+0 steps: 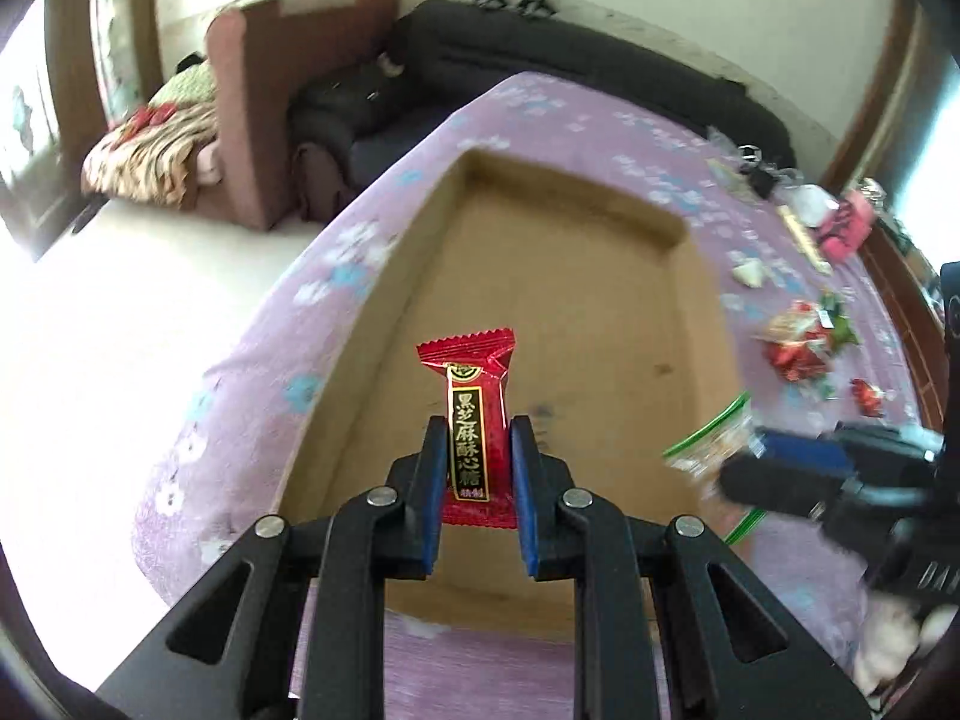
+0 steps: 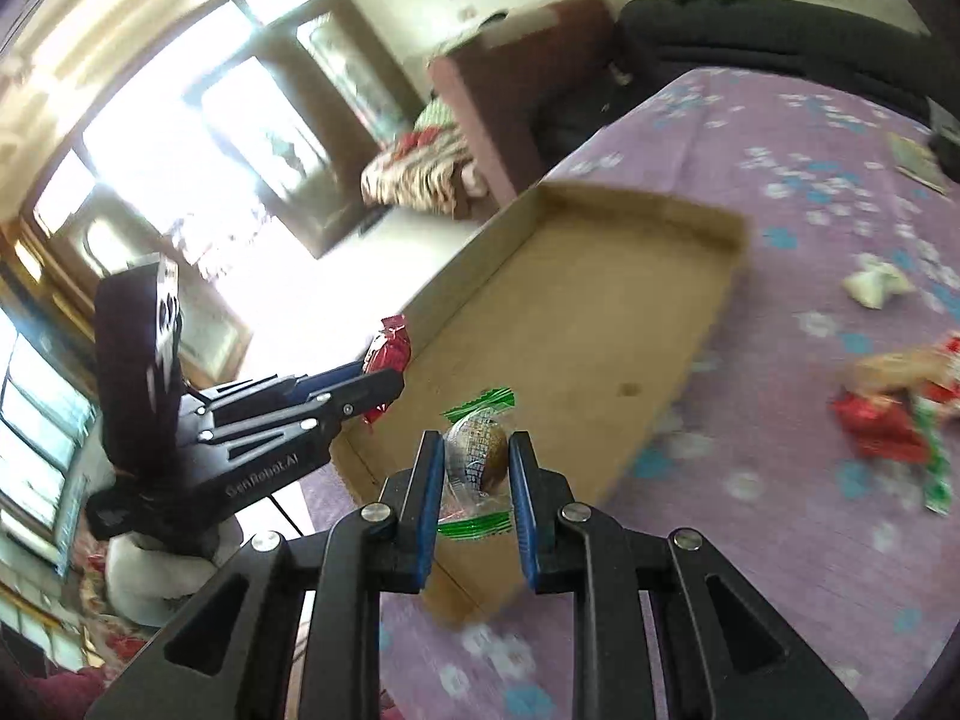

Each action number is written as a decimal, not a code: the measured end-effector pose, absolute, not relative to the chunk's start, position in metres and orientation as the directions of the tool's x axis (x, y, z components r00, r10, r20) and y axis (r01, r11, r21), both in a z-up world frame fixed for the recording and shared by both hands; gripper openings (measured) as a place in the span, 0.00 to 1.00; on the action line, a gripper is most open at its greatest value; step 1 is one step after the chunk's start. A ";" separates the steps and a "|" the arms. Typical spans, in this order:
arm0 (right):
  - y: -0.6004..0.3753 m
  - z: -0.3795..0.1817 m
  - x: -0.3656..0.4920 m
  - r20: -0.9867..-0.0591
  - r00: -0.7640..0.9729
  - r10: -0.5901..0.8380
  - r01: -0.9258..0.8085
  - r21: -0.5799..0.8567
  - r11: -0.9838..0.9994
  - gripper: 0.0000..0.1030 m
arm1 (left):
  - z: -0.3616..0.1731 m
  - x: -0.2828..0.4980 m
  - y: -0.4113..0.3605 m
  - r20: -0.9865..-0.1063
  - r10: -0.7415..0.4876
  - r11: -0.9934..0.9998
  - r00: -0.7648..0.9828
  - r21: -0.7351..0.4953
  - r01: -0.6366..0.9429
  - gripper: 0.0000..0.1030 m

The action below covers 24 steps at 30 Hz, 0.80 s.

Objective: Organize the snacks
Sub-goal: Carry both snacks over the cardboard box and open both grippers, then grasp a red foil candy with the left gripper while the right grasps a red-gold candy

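Observation:
My left gripper (image 1: 479,438) is shut on a red candy wrapper with gold lettering (image 1: 474,414), held above the near end of a shallow cardboard tray (image 1: 576,276) on the purple flowered cloth. My right gripper (image 2: 477,450) is shut on a clear green-edged wrapped snack (image 2: 477,450) with a brown ball inside, held above the tray's near corner (image 2: 576,324). The right gripper shows blurred at the right in the left wrist view (image 1: 780,474), with its snack (image 1: 714,450). The left gripper (image 2: 384,384) and red candy (image 2: 390,348) show at the left in the right wrist view.
A pile of loose red and green wrapped snacks (image 1: 804,342) lies on the cloth right of the tray, also in the right wrist view (image 2: 894,414). A white wrapped piece (image 2: 876,285) lies farther back. Dark sofa (image 1: 540,60) and brown armchair (image 1: 252,108) stand beyond the table.

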State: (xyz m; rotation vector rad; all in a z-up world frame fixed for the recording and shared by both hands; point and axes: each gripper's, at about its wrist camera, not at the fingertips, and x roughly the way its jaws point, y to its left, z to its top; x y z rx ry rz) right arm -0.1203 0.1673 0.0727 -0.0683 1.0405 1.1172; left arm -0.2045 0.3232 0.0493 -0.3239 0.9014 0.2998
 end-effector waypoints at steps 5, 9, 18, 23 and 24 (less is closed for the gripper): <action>0.208 0.039 -0.128 -0.756 0.023 0.654 -0.763 0.410 0.500 0.20 | 0.041 -0.211 0.341 -0.794 0.080 0.889 0.602 -0.217 -0.403 0.29; 0.216 0.038 -0.134 -0.760 0.031 0.649 -0.787 0.382 0.485 0.23 | 0.056 -0.220 0.344 -0.750 0.059 0.871 0.658 -0.284 -0.401 0.56; 0.100 0.098 -0.087 -0.675 0.214 0.706 -0.723 0.376 0.579 0.24 | 0.101 -0.208 0.297 -0.620 -0.082 0.904 0.780 -0.376 -0.204 0.68; -0.022 0.103 -0.033 -0.688 0.453 0.568 -0.525 0.309 0.793 0.35 | 0.100 -0.166 0.248 -0.630 -0.242 0.898 0.738 -0.434 -0.076 0.70; -0.050 0.098 -0.025 -0.695 0.489 0.527 -0.466 0.304 0.831 0.36 | 0.098 -0.154 0.235 -0.642 -0.260 0.899 0.721 -0.434 -0.063 0.70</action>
